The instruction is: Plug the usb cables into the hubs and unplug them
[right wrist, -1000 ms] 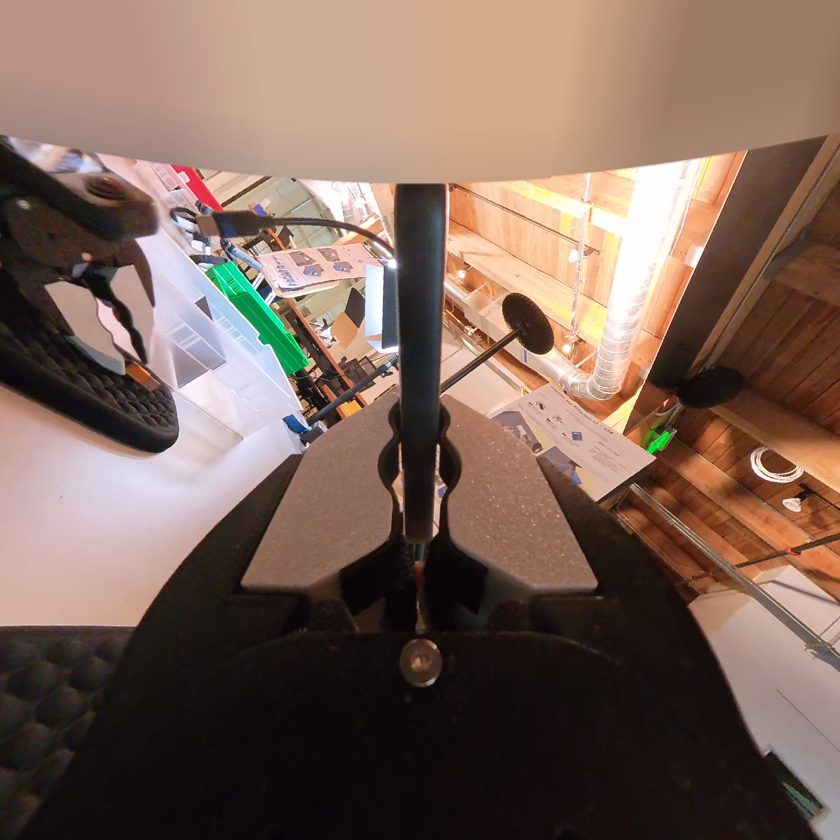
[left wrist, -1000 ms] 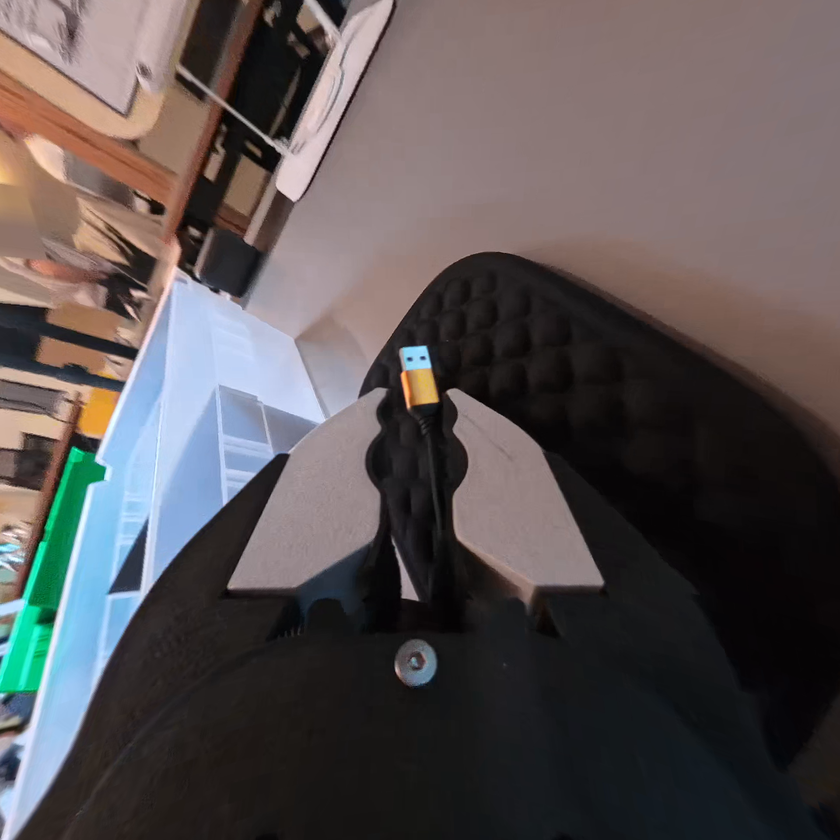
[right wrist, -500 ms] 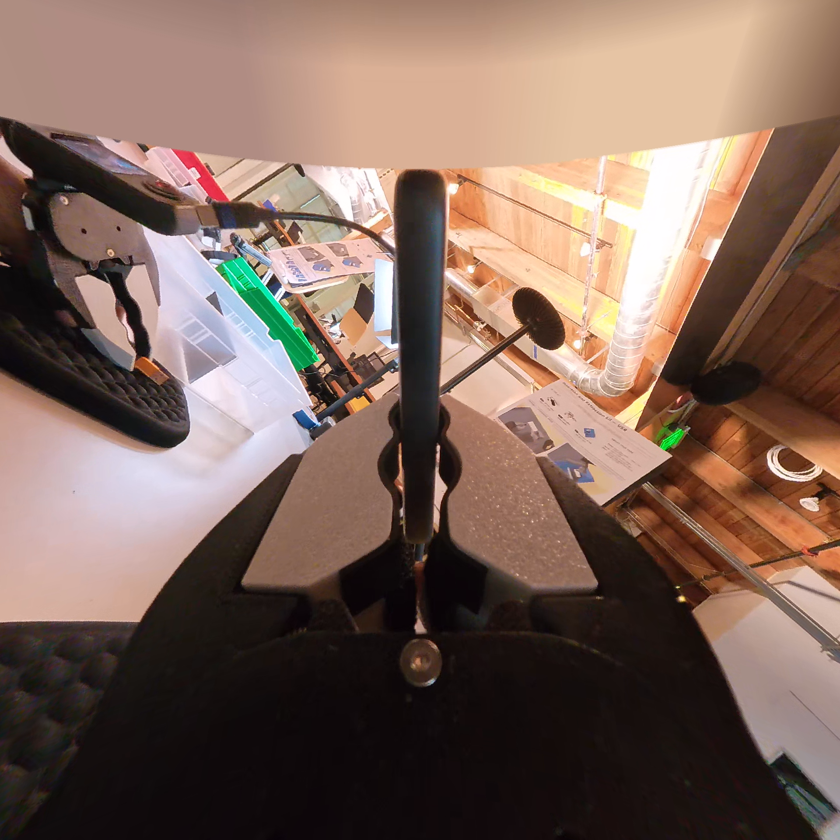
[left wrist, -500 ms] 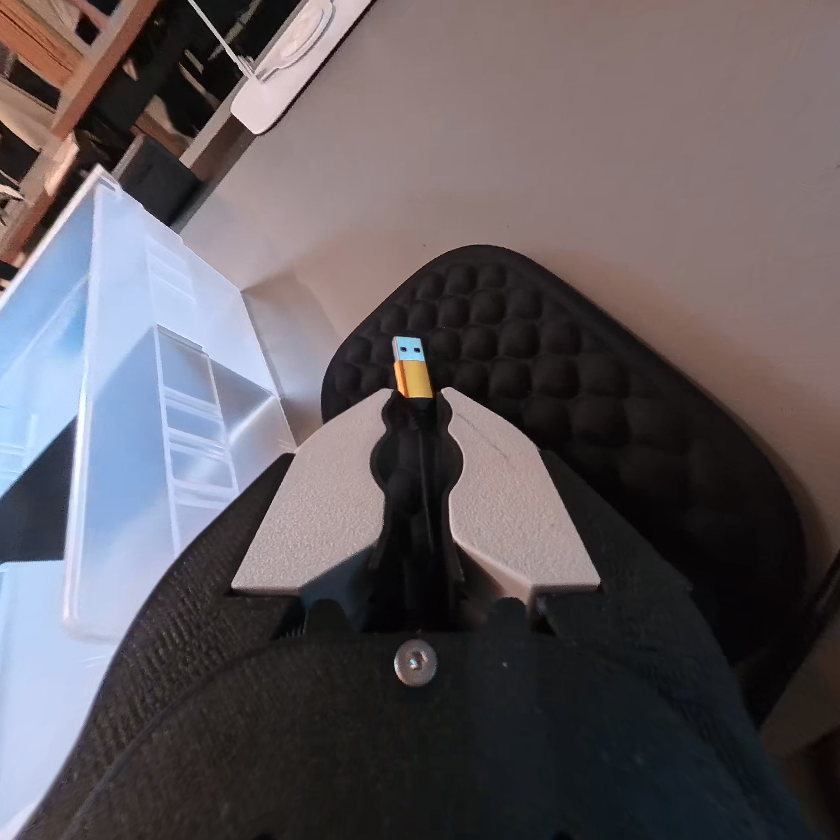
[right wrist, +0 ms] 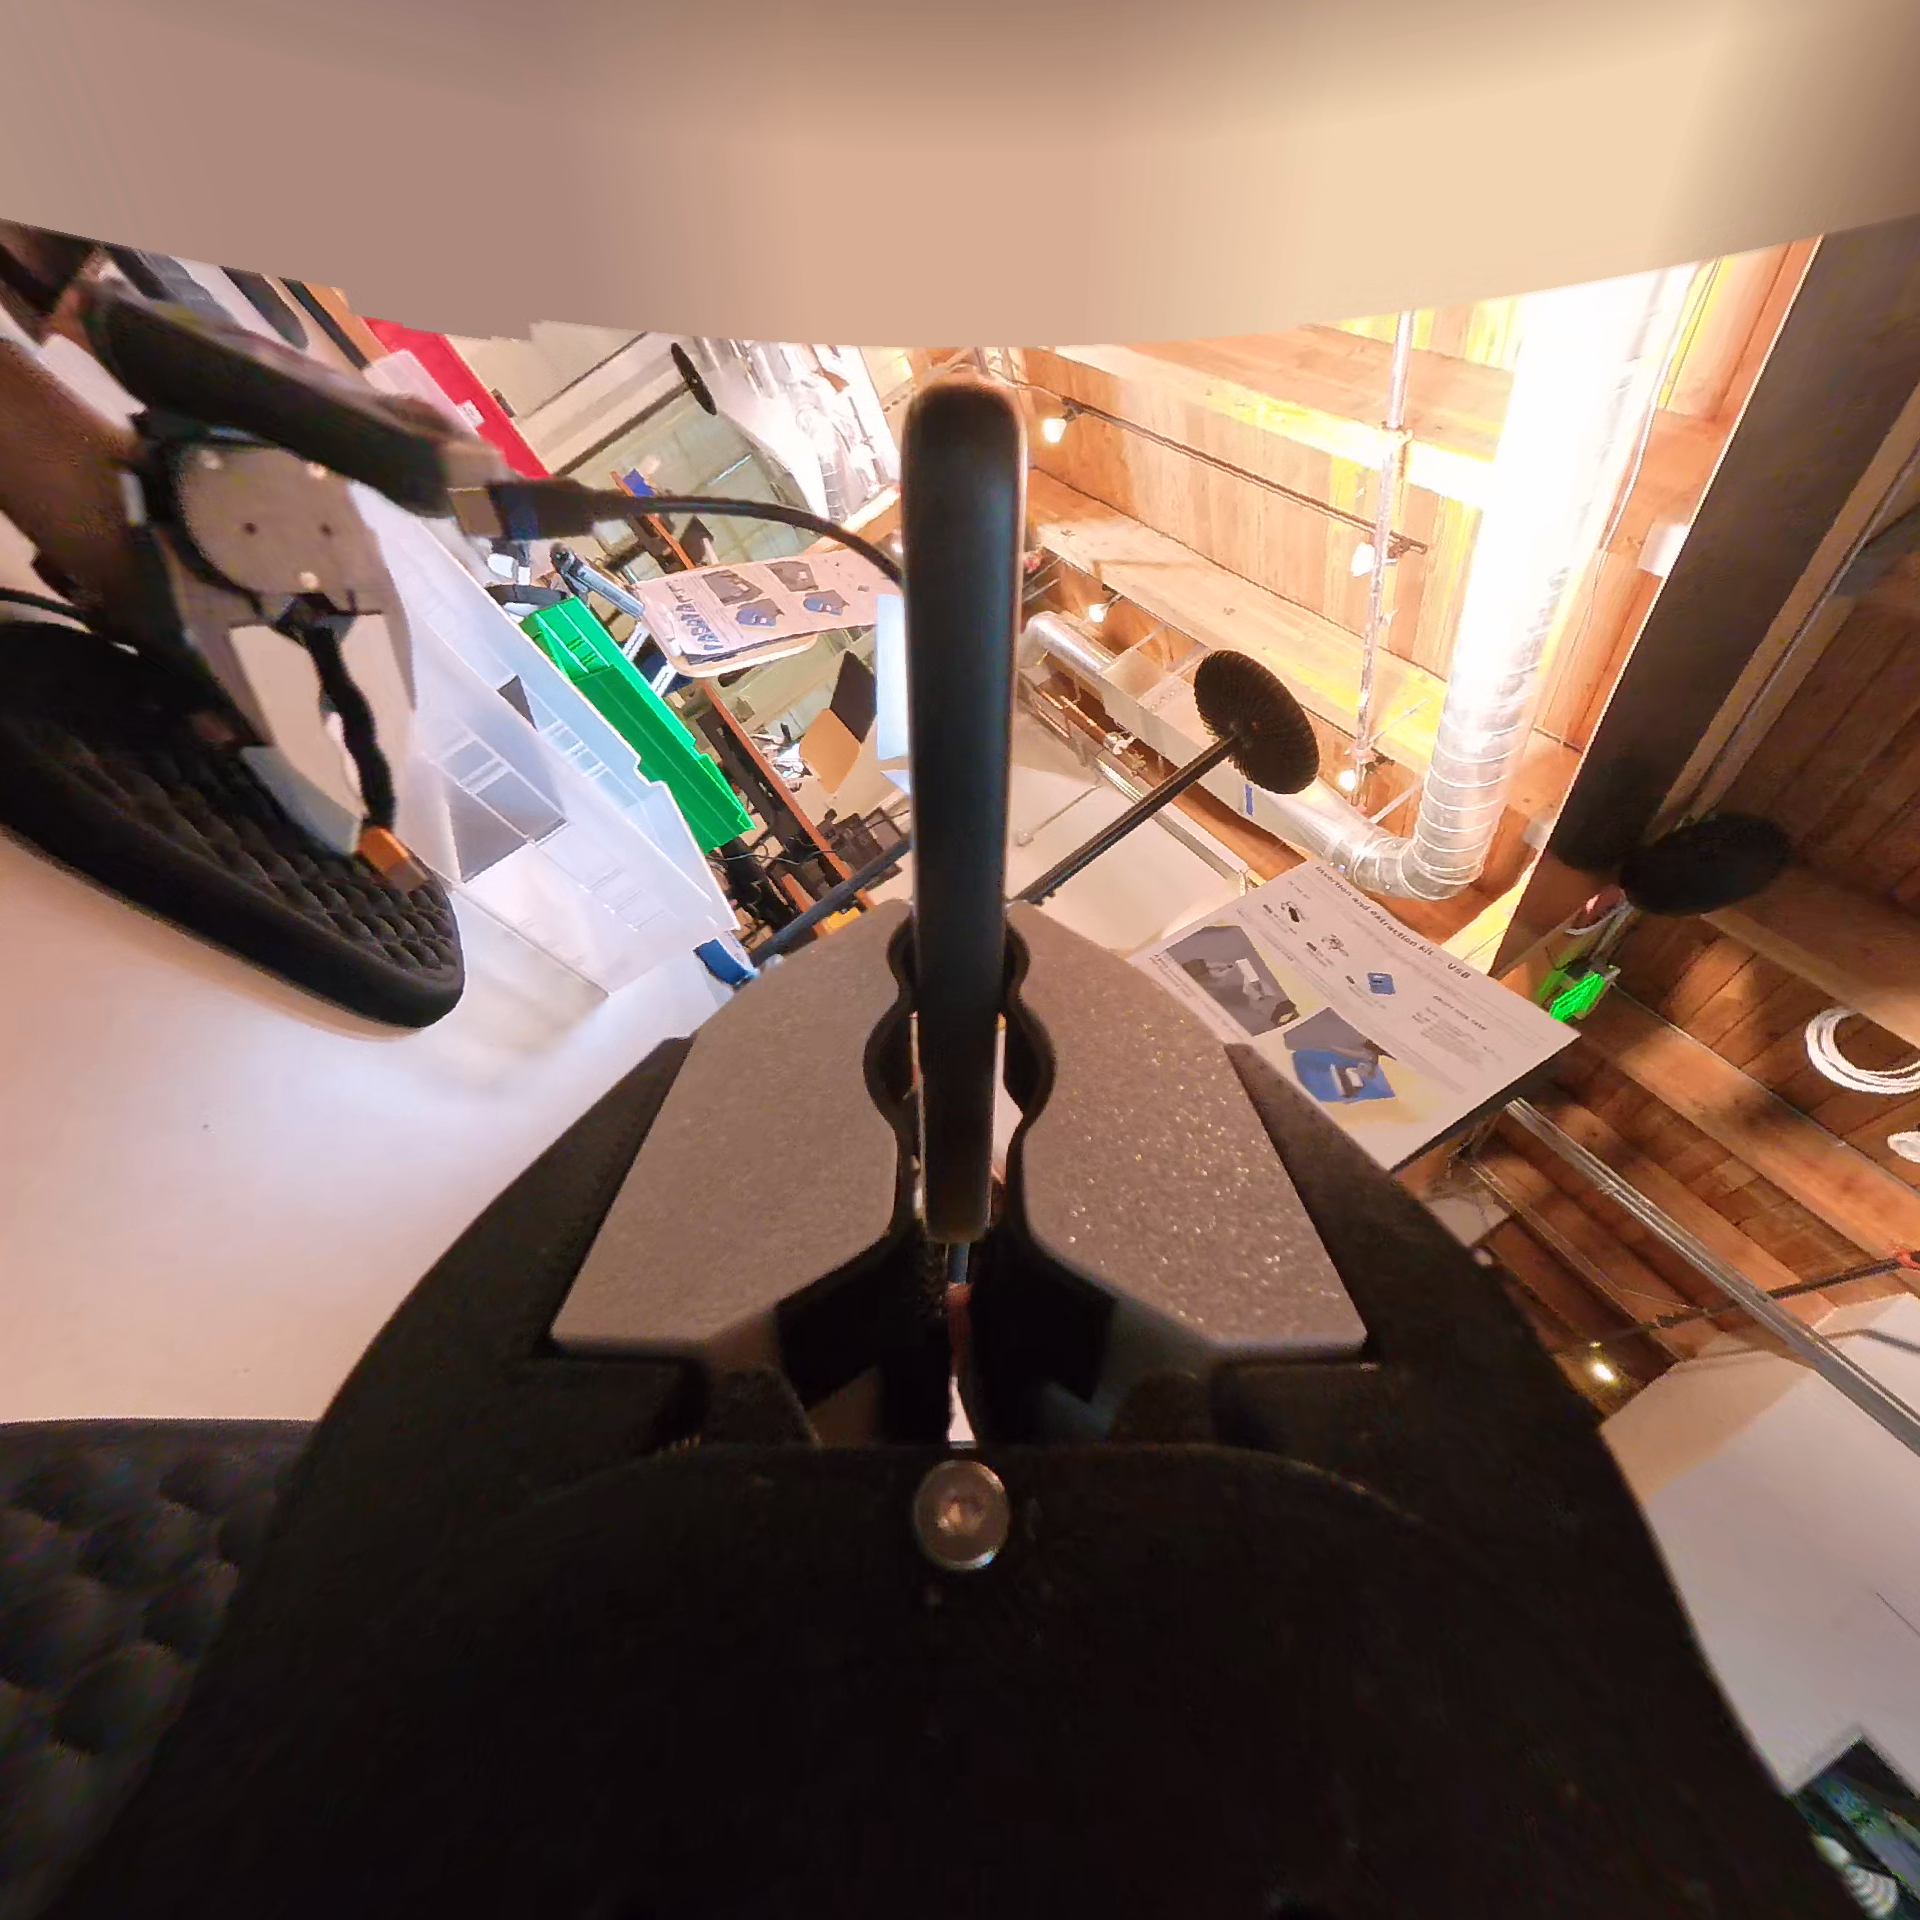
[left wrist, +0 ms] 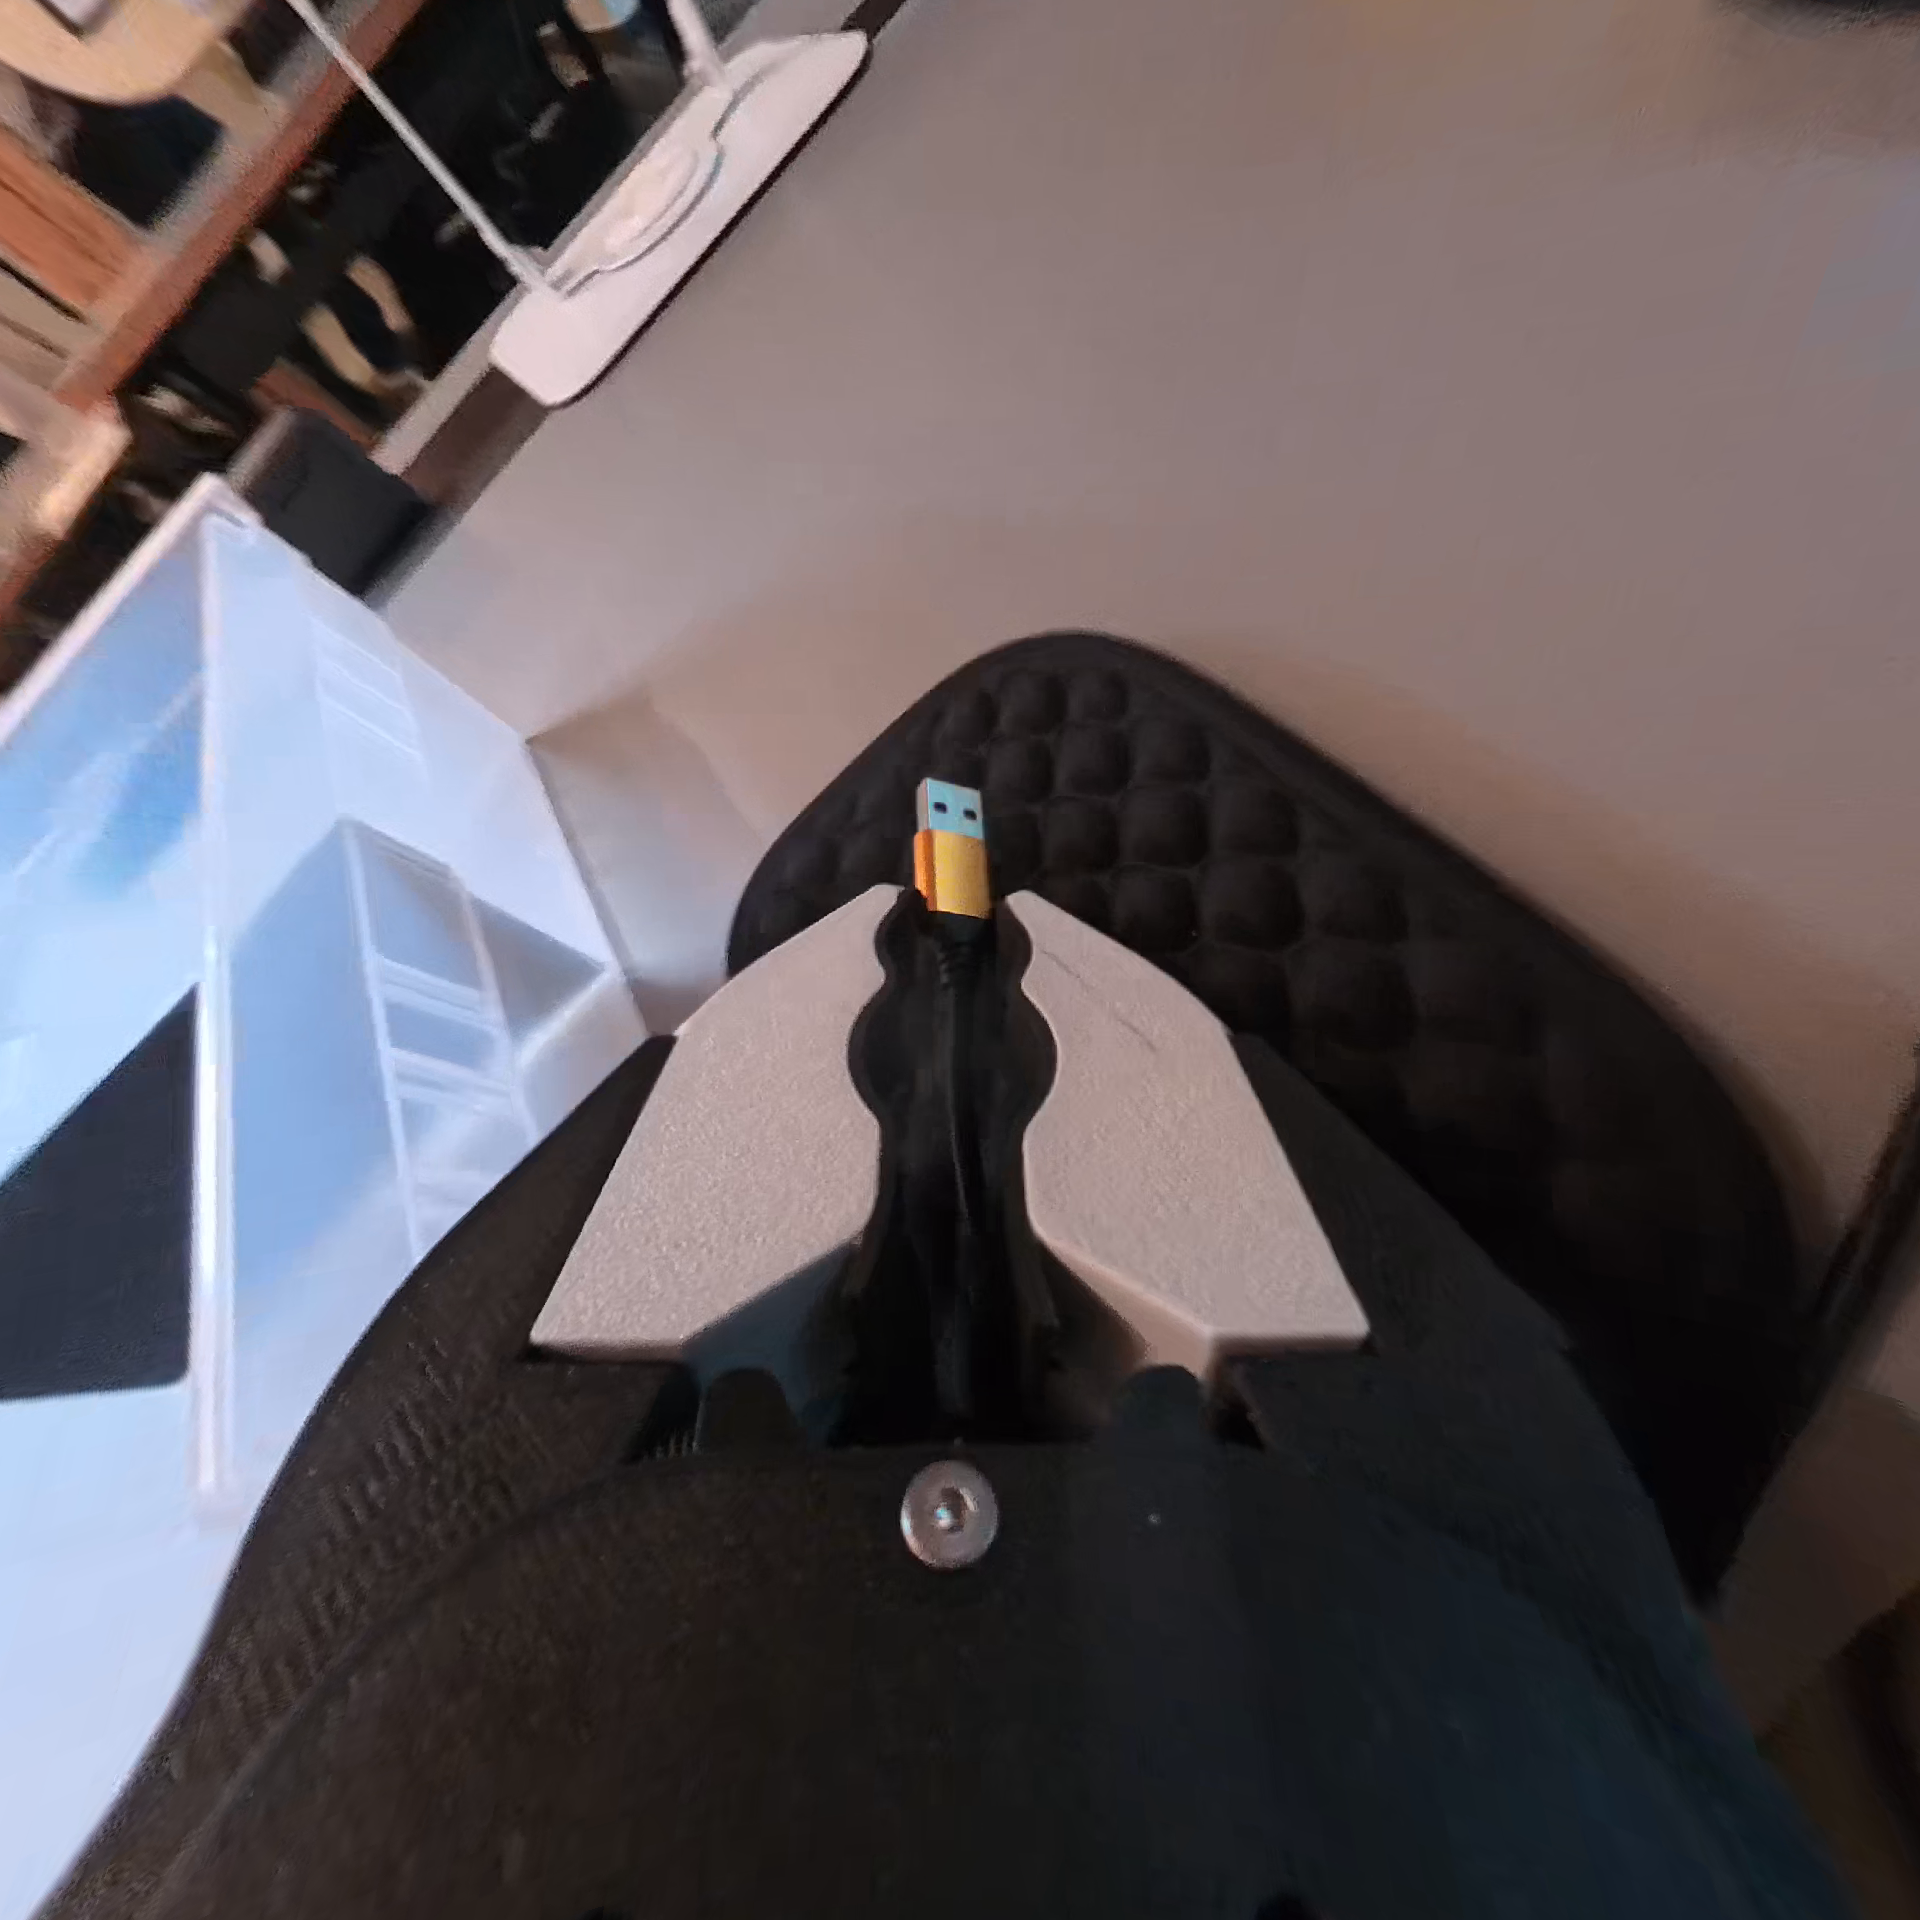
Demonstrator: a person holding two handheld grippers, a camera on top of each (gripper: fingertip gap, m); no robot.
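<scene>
The orange USB plug (left wrist: 951,871) juts free from the clenched left gripper (left wrist: 951,914), above the black cushion (left wrist: 1299,935) on the table (left wrist: 1247,364); the right gripper (right wrist: 961,956) clamps the black hub (right wrist: 961,727). Judging by this, the plug sits unplugged; insertion remains.

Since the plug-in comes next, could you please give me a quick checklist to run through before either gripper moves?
1. Left gripper shut on the orange USB plug: ok.
2. Plug's metal tip clear of the fingers, pointing forward: ok.
3. Right gripper shut on the black hub: ok.
4. Hub port facing the plug: cannot tell; only its narrow edge shows.
5. Plug lined up with the hub: not ok; it is off to the side over the black dimpled pad.
</scene>
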